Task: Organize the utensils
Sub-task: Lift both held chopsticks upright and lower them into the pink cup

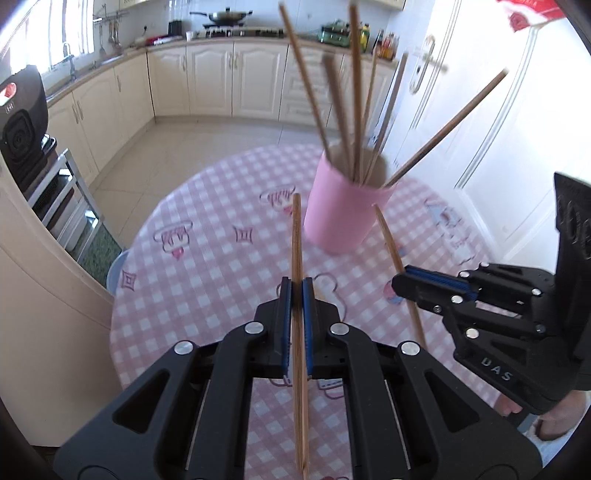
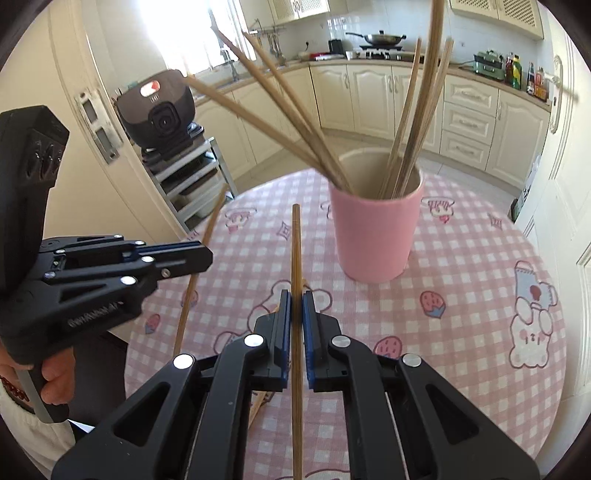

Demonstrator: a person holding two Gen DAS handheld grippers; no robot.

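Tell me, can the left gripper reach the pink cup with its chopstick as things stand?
Probably yes. The left gripper is shut on a chopstick, and only bare tablecloth lies between it and the cup; the right gripper stays aside.

cream cabinets [image 1: 210,77] — tiled floor [image 1: 207,144] | bright window [image 2: 184,33] | white door [image 1: 491,110]

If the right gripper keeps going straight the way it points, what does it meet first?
Probably bare tablecloth. The right gripper, shut on a chopstick, aims just left of the pink cup; the chopstick tip would likely pass beside it, though depth is unclear.
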